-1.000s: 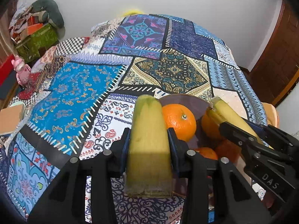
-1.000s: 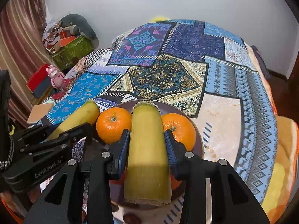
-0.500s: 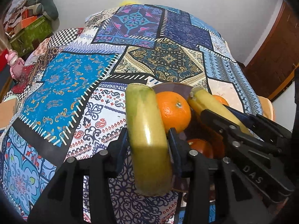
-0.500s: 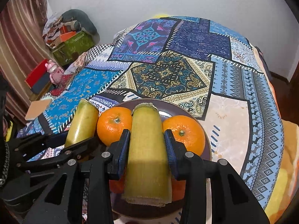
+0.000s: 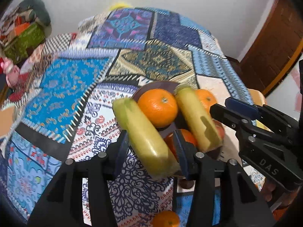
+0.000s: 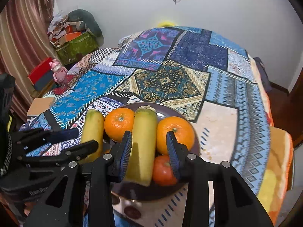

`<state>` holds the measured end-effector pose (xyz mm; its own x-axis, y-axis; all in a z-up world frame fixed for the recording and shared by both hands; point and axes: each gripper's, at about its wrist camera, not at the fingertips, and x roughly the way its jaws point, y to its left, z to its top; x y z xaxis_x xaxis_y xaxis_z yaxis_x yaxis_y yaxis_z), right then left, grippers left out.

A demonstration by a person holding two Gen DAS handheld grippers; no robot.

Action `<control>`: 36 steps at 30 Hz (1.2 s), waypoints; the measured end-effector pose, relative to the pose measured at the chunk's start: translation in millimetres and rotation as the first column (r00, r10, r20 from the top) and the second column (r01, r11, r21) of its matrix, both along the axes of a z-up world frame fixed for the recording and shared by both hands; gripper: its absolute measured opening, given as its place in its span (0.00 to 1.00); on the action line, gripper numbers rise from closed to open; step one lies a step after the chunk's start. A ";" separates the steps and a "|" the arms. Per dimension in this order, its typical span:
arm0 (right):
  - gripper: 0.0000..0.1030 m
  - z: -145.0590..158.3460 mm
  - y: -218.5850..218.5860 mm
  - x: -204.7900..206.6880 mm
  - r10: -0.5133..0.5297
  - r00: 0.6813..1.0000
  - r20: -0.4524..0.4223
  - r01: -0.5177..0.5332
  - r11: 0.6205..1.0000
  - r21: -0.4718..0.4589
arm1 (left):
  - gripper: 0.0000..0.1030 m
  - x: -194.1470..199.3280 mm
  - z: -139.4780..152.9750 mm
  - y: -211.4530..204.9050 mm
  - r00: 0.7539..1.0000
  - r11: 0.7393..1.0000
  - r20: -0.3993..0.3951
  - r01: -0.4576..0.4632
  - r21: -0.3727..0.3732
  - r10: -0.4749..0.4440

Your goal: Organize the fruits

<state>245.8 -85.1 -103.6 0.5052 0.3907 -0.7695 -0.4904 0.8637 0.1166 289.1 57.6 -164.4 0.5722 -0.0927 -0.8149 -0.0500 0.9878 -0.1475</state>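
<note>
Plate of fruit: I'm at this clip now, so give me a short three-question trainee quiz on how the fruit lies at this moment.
1. True or false: on the plate, a banana lies between two oranges.
2. How many bananas are in view in all?
3. In the left wrist view, the lone orange at the bottom edge is: A) on the plate; B) on the patterned cloth, off the plate; C) on the floor.

Key: 1 true. 2 two; the second banana is at the plate's left side. 3 B.
</note>
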 end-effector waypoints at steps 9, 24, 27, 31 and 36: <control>0.36 31.2 -35.8 -35.9 -0.039 0.997 0.067 0.038 0.999 0.018 | 0.54 -45.1 46.6 -18.3 0.989 0.991 0.119 0.072 0.111 -0.085; 0.44 8.4 -97.5 -94.9 -0.154 0.988 0.020 0.154 0.988 0.011 | 0.62 -109.6 33.0 -14.3 0.992 0.990 0.085 0.088 0.112 -0.098; 0.44 -10.5 -107.0 -101.5 -0.174 0.985 -0.023 0.173 0.985 -0.025 | 0.62 -115.3 20.4 -14.9 0.993 0.989 0.053 0.097 0.111 -0.103; 0.44 -25.0 -116.2 -112.0 -0.183 0.981 -0.071 0.181 0.983 -0.036 | 0.62 -121.2 1.6 -17.6 0.993 0.990 0.006 0.115 0.078 -0.115; 0.44 -37.2 -119.3 -125.0 -0.177 0.979 -0.105 0.173 0.984 -0.044 | 0.62 -124.8 -18.3 -27.2 0.989 0.988 -0.043 0.145 0.055 -0.143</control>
